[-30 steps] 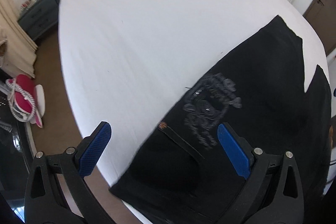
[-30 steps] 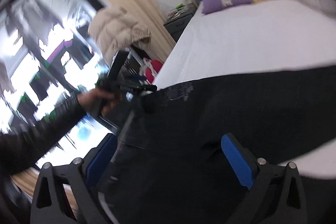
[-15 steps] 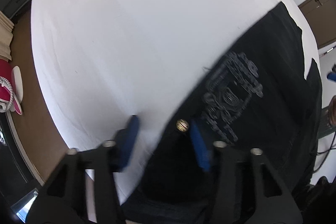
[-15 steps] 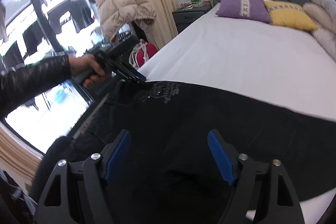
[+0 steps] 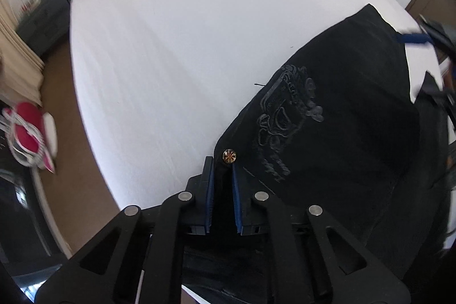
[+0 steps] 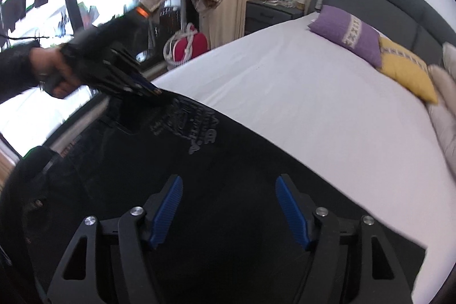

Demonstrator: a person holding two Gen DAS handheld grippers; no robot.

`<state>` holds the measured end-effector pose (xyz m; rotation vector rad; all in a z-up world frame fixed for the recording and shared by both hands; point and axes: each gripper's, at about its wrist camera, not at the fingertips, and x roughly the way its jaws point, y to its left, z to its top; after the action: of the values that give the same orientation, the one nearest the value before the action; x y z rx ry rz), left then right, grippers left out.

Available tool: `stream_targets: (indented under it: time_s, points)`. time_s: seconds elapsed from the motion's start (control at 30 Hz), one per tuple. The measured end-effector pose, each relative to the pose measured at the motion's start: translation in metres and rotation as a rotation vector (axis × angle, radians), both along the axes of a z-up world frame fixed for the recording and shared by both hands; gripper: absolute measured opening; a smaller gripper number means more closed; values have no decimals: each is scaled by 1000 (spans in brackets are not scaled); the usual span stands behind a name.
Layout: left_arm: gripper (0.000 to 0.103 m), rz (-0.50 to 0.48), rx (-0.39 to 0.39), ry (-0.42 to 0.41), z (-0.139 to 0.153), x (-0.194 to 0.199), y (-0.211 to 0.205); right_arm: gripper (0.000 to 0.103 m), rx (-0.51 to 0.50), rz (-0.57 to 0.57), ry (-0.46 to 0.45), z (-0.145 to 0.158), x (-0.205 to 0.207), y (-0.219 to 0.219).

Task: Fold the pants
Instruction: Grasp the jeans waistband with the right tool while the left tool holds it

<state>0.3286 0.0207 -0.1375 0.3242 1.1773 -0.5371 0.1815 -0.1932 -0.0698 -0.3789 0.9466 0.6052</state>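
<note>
Left wrist view: the left gripper [image 5: 222,187] is closing its jaws on the waistband corner of the black pants [image 5: 336,138], cloth pinched between the blue pads just behind the brass button [image 5: 229,155]; the pants spread ahead and rightward across the white bed [image 5: 185,47]. Right wrist view: the right gripper [image 6: 228,207] has its jaws apart but narrowing, hovering over the cloth with nothing pinched; before lifting, it should probably bite a full fold at the leg's edge.
</note>
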Motion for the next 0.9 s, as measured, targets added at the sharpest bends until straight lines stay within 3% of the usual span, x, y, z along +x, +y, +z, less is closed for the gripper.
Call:
stream_targets:
  time_s: [0.17, 0.2, 0.27, 0.43, 0.5, 0.6, 0.67, 0.73, 0.9]
  points:
    - [10, -17, 16, -144, 23, -47, -18, 69, -112, 79, -13, -8, 32, 15]
    - [10, -15, 14, -162, 21, -75, -11, 69, -131, 90, -10, -11, 37, 16]
    - [10, -24, 30, -207, 31, -94, -15, 68, -162, 106, -1, -16, 49, 18]
    - [10, -27, 19, -246, 53, -123, -3, 63, -205, 157, 36, -25, 66, 33]
    - [10, -19, 6, -245, 54, -124, 1, 59, -220, 184, 70, -31, 70, 41]
    - [10, -19, -2, -247, 55, -126, 11, 43, -232, 195, 130, -43, 76, 47]
    - [10, -21, -9, -248, 54, -121, 13, 26, -214, 175, 170, -46, 80, 46]
    - [10, -15, -18, -245, 51, -112, 19, 16, -162, 149, 216, -45, 84, 40]
    - [10, -6, -41, -243, 52, -115, 25, 8, -95, 97, 258, -40, 76, 31]
